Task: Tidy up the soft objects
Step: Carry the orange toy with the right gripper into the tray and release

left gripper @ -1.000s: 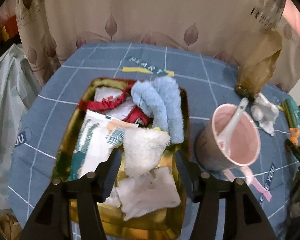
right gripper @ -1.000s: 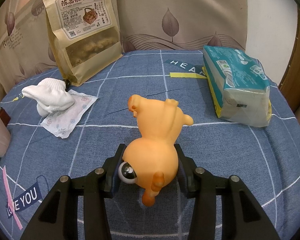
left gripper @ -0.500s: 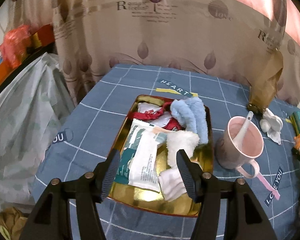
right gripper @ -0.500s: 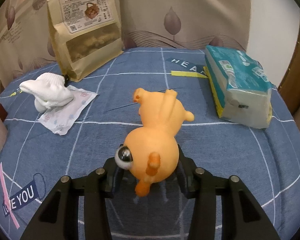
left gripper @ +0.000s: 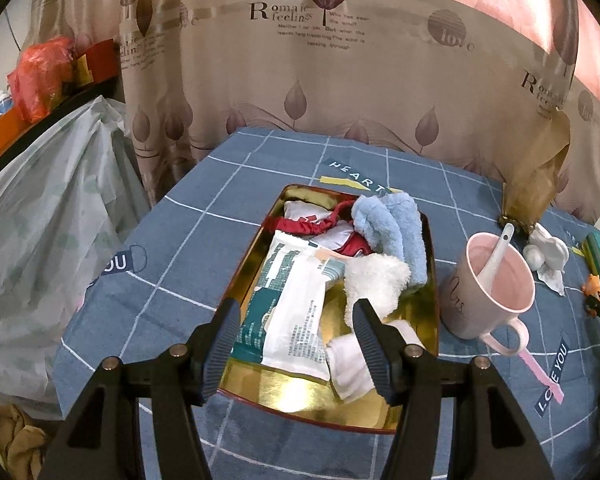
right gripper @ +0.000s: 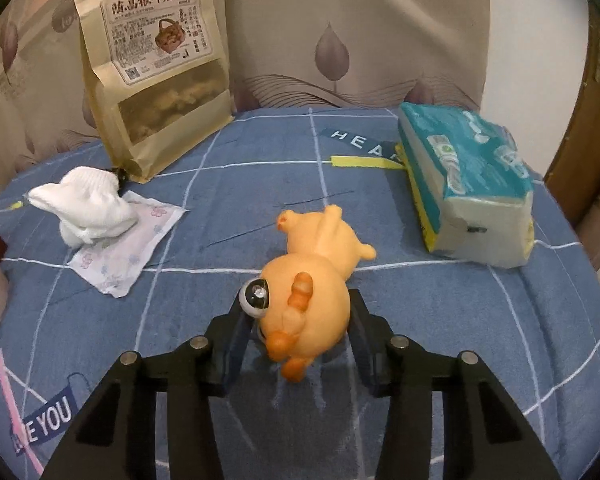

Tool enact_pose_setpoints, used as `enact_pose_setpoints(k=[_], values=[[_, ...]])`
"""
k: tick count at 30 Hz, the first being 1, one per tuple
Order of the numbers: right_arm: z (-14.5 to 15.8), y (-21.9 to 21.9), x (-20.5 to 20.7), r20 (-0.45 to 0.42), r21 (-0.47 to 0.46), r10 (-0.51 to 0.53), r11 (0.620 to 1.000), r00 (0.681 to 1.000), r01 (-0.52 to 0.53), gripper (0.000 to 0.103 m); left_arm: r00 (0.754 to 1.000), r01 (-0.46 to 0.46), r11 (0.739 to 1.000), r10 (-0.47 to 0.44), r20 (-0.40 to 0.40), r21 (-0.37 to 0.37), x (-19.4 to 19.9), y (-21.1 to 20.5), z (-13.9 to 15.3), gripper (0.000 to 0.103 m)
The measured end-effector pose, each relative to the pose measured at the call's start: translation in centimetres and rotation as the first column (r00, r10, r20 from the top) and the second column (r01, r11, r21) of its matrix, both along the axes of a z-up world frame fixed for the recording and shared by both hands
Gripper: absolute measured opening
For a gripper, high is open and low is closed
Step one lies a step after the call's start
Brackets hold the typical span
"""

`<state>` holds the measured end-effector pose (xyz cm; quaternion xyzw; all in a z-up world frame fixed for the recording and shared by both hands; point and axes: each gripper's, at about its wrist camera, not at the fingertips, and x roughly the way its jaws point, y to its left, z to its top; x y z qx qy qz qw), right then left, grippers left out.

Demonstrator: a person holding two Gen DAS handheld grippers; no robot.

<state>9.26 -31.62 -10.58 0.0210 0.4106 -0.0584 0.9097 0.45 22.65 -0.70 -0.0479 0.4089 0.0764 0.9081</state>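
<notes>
L gripper [left gripper: 296,344]: hovering above the near end of the gold tray [left gripper: 430,344], jaws standing wide, nothing between the pads.
R gripper [right gripper: 298,330]: jaws partly closed and pinching the head of the orange squishy toy [right gripper: 312,280]; toy body is pointing away from the cam, over the blue tablecloth [right gripper: 260,184]. Cannot tell whether the body is resting on the cloth or hanging clear.
Tray contents: blue fluffy sock [left gripper: 396,228], white fluffy sock [left gripper: 376,284], wipes pack [left gripper: 296,312], red-and-white cloth [left gripper: 320,226], folded white cloth [left gripper: 352,360] — filling most of the tray.
Risk 1: toy is being held by the rounded head only; soft body likely deforming, so it could be squeezing out of the pads in transit.
Risk 2: pink mug [left gripper: 496,284] w/ spoon [left gripper: 496,256] is standing just beside the tray's R wall; a swing toward the tray could be tipping it.
Risk 3: tray is crowded; toy may be perching on the pile and rolling off.
L view only: tray, mug, plastic bag off the table edge.
R view only: grip on the toy, white sock [right gripper: 84,204] on a patterned pad [right gripper: 128,240], snack bag [right gripper: 156,68], tissue pack [right gripper: 468,180].
</notes>
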Motion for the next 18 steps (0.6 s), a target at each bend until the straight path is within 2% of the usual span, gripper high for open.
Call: enact_pose_setpoints(k=[7, 13, 18], values=[[1.6, 2.1, -0.6, 0.022, -0.075, 0.031, 0.997, 0.999, -0.03, 0.039, 1.0, -0.027, 0.999, 0.027, -0.003, -0.02, 0.0, 1.2, -0.3, 0.06], [6.4, 5.7, -1.4, 0.096, -0.078, 0.112, 0.991, 0.989, -0.105, 0.039, 0.997, -0.079, 0.996, 0.079, -0.006, -0.039, -0.2, 2.8, -0.4, 0.06], [10.3, 11.0, -2.2, 0.161, -0.076, 0.244, 0.969, 0.956, -0.235, 0.039, 0.992, -0.122, 0.991, 0.122, -0.005, -0.056, -0.5, 4.2, -0.3, 0.06]])
